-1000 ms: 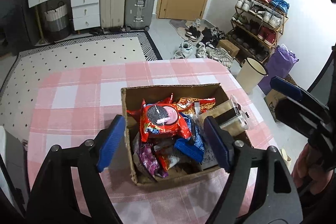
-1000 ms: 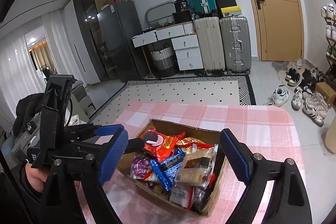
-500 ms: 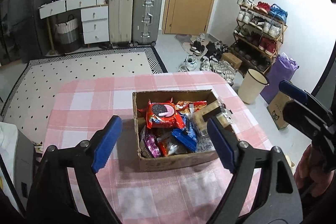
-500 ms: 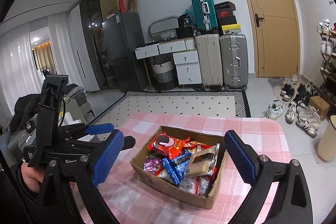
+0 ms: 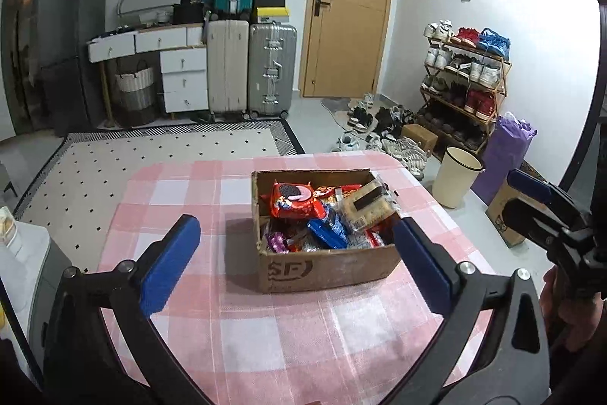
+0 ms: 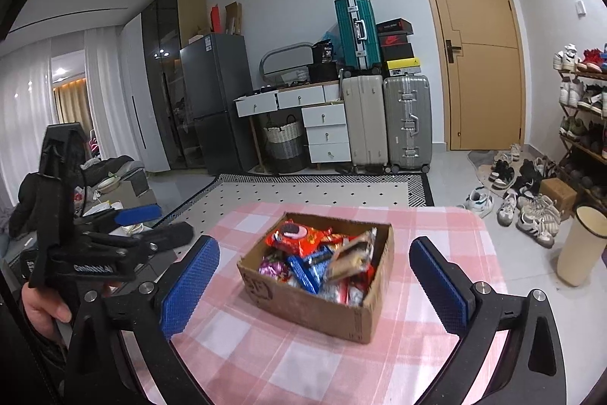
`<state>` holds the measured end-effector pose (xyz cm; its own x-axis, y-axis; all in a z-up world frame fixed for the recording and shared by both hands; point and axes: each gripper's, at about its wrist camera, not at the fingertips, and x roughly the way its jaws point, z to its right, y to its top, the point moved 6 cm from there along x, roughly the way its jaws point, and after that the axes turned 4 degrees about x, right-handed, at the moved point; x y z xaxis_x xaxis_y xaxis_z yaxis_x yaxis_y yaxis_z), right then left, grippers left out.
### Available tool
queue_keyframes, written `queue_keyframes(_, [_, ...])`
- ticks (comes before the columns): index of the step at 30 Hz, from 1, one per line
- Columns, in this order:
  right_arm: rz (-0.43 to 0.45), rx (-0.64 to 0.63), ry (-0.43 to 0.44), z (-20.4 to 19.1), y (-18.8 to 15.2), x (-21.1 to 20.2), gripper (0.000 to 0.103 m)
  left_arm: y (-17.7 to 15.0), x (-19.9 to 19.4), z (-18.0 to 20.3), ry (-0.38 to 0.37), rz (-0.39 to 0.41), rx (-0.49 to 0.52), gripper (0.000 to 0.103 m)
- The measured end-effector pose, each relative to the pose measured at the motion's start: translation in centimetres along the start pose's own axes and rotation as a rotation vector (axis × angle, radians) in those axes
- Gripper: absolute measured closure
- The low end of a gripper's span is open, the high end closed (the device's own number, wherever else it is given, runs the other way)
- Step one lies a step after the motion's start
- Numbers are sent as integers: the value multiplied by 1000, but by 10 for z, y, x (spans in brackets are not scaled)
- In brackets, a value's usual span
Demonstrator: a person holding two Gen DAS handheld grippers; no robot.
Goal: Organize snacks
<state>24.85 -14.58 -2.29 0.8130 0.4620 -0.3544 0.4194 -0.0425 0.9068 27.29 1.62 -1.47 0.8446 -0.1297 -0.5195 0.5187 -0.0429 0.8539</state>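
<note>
A brown cardboard box [image 5: 326,268] full of snack packets stands on the pink checked table [image 5: 288,336]; it also shows in the right wrist view [image 6: 303,302]. A red Oreo packet [image 5: 292,202] lies on top at the back, beside a blue packet [image 5: 328,234] and a clear packet of biscuits [image 5: 366,205]. My left gripper [image 5: 296,264] is open and empty, held back from the box's near side. My right gripper [image 6: 315,285] is open and empty, above the table to the right of the box.
The table's far edge [image 5: 303,156] drops to a dotted rug [image 5: 151,154]. Suitcases [image 5: 250,67] and drawers stand by the far wall. A shoe rack [image 5: 463,86], a cream bin [image 5: 455,181] and a purple bag lie to the right.
Both grippers have pulled back and up from the box, so it looks smaller and farther away. Both stay open and empty. The snacks have not moved.
</note>
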Motion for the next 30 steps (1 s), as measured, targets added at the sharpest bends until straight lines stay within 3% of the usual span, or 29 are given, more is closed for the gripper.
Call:
queue_keyframes(15, [29, 35, -38, 21, -62, -47, 1, -66, -33, -12, 65, 43, -39, 1])
queue_keyframes(25, [50, -13, -52, 30, -105, -46, 1, -118, -4, -33, 161, 50, -75, 1])
queue_keyframes(30, [72, -73, -37, 27, -125, -41, 1, -138, 7, -35, 181, 91, -78, 1])
